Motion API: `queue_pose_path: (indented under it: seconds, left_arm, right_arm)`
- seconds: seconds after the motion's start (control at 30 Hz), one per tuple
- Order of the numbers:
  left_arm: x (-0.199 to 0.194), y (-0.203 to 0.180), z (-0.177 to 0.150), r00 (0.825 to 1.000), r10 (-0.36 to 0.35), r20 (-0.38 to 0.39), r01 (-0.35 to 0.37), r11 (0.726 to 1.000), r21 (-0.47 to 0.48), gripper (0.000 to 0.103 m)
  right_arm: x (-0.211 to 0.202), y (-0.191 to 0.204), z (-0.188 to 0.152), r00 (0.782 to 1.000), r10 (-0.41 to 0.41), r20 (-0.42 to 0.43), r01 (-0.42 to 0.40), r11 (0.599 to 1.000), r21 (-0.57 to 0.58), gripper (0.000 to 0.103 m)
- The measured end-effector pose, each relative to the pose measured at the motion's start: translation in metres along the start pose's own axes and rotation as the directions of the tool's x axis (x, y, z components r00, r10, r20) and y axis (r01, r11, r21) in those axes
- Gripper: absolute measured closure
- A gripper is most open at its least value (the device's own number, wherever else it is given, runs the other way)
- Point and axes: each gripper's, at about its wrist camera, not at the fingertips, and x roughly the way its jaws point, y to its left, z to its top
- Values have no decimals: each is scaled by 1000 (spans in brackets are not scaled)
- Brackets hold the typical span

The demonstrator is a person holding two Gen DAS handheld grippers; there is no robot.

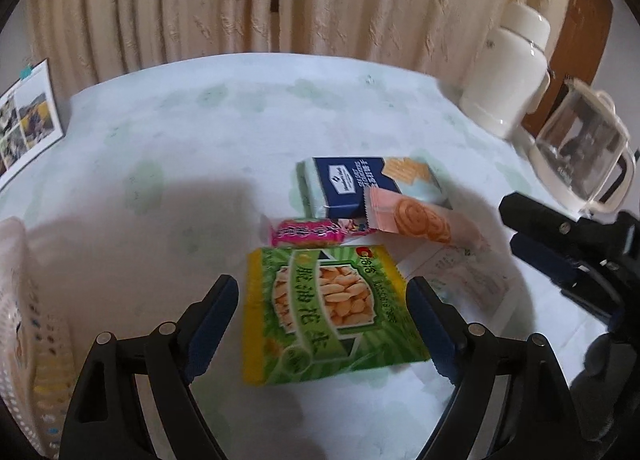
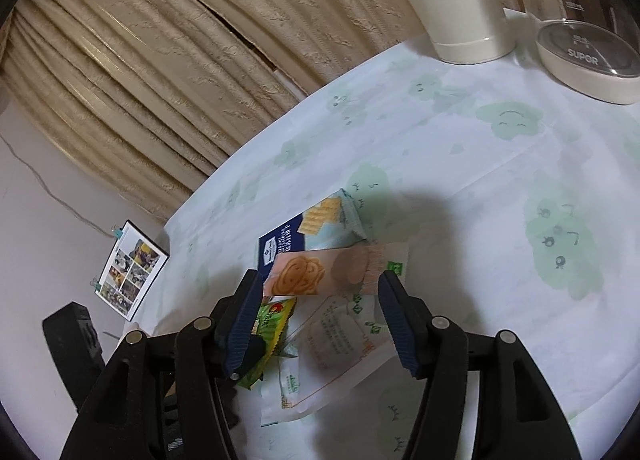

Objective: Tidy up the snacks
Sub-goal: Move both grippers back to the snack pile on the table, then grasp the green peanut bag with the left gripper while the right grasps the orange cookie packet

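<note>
A green and yellow peanut packet (image 1: 332,312) lies flat on the table, and my left gripper (image 1: 322,294) stands open with a finger on each side of it. Beyond it lie a small pink candy packet (image 1: 308,231), a peach biscuit wrapper (image 1: 416,218) and a navy and pale-blue cracker box (image 1: 368,184). My right gripper (image 2: 320,296) hangs open above the peach biscuit wrapper (image 2: 316,270) and a white packet (image 2: 332,344). The cracker box (image 2: 308,228) sits just past them, and a corner of the peanut packet (image 2: 268,324) peeks out at the left finger. In the left wrist view the right gripper (image 1: 516,220) shows at the right edge.
A white perforated basket (image 1: 24,324) stands at the left edge. At the far right corner of the patterned tablecloth (image 1: 200,132) are a white thermos (image 1: 508,72) and a clear kettle (image 1: 584,156). A photo calendar (image 1: 26,120) sits at the far left. Curtains hang behind.
</note>
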Motion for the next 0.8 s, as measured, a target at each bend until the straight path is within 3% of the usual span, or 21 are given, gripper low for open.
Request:
queue_pose_path:
  seconds: [0.13,0.4,0.8]
  left_arm:
    - [12,-3,0,1000,25,-18,-24,999,21,17]
    - [20,8,1,999,9,-39,-9,1000,-6,18]
    - [1,19,0,1000,-18,7,18,999,-38,52]
  right_arm:
    - [1,0,-1,1000,0,-6,0,1000,1,43]
    - [1,0,-2,1000,2,-13,-2,1000,-9,43]
    - [4,-1,-3,1000,-18,-24,17,1000,-11,43]
